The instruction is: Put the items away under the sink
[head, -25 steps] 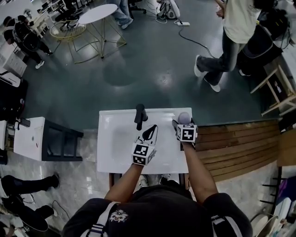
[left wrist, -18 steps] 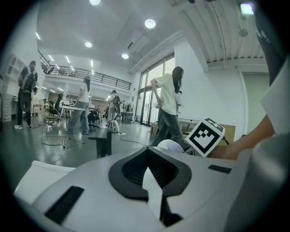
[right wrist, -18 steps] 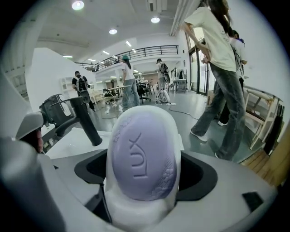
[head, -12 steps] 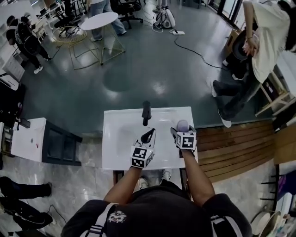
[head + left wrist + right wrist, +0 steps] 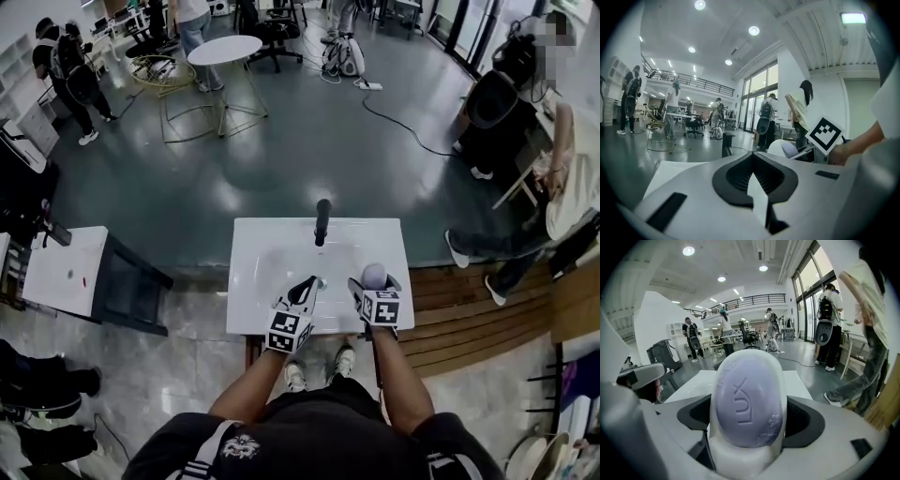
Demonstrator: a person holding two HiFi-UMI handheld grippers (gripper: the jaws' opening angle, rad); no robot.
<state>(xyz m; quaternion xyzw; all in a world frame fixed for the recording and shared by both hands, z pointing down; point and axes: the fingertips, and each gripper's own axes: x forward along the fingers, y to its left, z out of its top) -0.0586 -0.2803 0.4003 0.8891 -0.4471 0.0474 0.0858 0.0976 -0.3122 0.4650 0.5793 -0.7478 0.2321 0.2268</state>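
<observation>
Big room, dark shiny floor, and a white sink top point(image 5: 272, 281) close to the person who holds the grippers.

The soap point(image 5: 373, 275) is purple. It is up above the right side of the sink top, near the front edge. The right gripper point(image 5: 375, 284) has it. In the right gripper view the soap point(image 5: 747, 404) stands up tall and fills the middle. It has letters pressed into it. It sits in a white holder point(image 5: 745, 460), and the two jaws squeeze in from both sides. The right gripper point(image 5: 749, 427) has a tight hold on it.

The left gripper point(image 5: 307, 283) is just beside the right one, over the middle of the sink top. It holds nothing. In the left gripper view the left gripper point(image 5: 753, 161) has its black pads pressed together at the tips. The soap point(image 5: 790, 149) shows off to the right there.

A black tap point(image 5: 322, 221) stands at the back edge of the sink top, well apart from both grippers. The left gripper view shows the tap point(image 5: 726, 144) straight ahead.

A strip of wooden floor point(image 5: 478, 309) lies to the right of the sink top. A low white table point(image 5: 61, 272) stands to the left. Far back there is a round white table point(image 5: 225, 50). People stand around the room, and one person point(image 5: 572, 178) is at the right edge.
</observation>
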